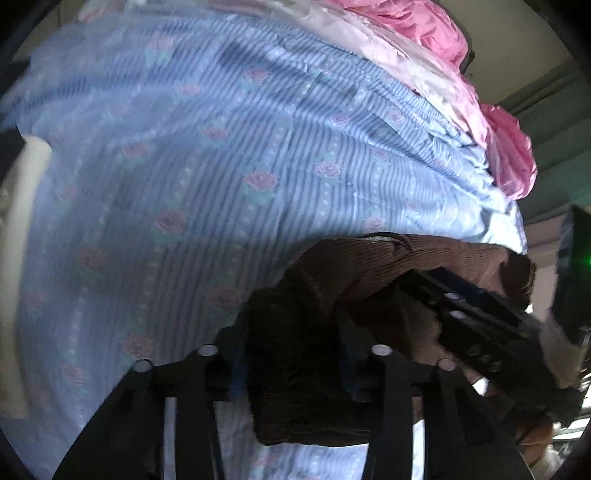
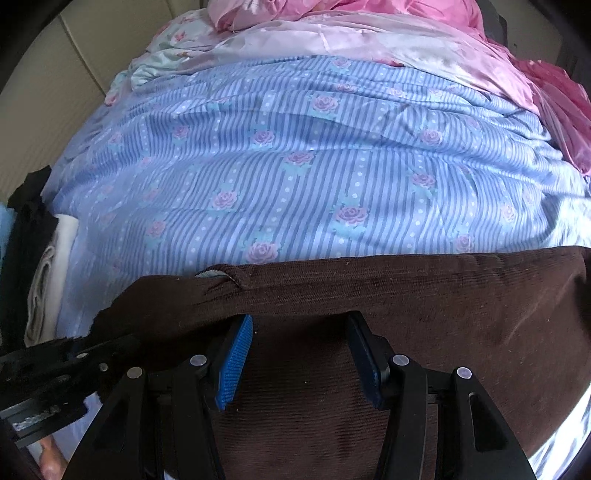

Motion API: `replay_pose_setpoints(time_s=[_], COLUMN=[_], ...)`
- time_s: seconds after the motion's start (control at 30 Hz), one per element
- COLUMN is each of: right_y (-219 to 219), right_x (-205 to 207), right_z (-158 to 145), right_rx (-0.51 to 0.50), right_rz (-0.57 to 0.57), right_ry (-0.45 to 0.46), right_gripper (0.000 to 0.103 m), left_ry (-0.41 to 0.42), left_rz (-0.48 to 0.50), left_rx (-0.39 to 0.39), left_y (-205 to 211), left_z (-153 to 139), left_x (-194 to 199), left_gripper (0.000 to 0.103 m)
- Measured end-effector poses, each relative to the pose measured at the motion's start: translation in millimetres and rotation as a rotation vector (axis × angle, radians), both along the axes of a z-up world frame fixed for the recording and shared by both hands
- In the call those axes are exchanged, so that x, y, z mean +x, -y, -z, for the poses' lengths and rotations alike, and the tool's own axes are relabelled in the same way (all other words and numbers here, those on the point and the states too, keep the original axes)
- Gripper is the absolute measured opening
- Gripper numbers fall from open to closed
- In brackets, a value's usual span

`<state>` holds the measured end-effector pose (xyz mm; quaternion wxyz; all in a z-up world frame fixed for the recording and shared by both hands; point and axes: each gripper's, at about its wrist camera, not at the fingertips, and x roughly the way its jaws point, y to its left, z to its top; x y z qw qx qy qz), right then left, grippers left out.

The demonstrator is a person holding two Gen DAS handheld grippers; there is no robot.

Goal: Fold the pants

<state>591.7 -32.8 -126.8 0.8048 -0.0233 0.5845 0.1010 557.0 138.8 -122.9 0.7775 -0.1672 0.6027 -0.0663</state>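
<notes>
The brown corduroy pants [image 2: 424, 299] lie across the near edge of a bed with a blue striped rose-print sheet [image 2: 295, 166]. My right gripper [image 2: 299, 343] is open over the pants, blue pads [image 2: 236, 362] spread apart with brown cloth between them. In the left wrist view, my left gripper [image 1: 291, 354] has a bunched fold of the pants [image 1: 295, 350] between its fingers and looks shut on it; the tips are hidden by cloth. The right gripper's black body [image 1: 480, 321] crosses that view at the right, under a lifted flap of the pants.
Pink and pale satin bedding [image 2: 369, 33] is heaped at the far side of the bed. Folded white and black clothes [image 2: 44, 258] lie at the left edge. A beige wall [image 2: 55, 74] stands behind at the left.
</notes>
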Motion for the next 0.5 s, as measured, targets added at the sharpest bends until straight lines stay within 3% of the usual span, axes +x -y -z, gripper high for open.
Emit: replay_pose_setpoints(time_s=[0.1, 0.17, 0.3, 0.4, 0.5], right_y=[9.6, 26.4, 67.5, 100.6, 124.9], right_x=[-2.8, -14.8, -49.4, -81.8, -111.9], right_z=[-14.6, -38.7, -79.4, -94.5, -90.9], right_rx=[0.018, 0.045, 0.070, 0.062, 0.032], right_rz=[0.023, 0.046, 0.071, 0.105, 0.134], right_ry=[0.012, 0.066, 0.140, 0.149, 0.109], right_gripper=[0.054, 0.054, 0.054, 0.054, 0.054], left_ry=[0.058, 0.113, 0.179, 0.164, 0.125], left_rz=[0.017, 0.011, -0.011, -0.006, 0.064], left_rx=[0.061, 0.093, 0.048, 0.069, 0.114], left_y=[-0.3, -3.6, -15.1, -9.8, 14.8], left_z=[-25.0, -46.6, -79.5, -81.3, -67.2], left_x=[-8.8, -21.9, -59.3, -84.9, -105.4], left_gripper=[0.052, 0.056, 0.058, 0.059, 0.059])
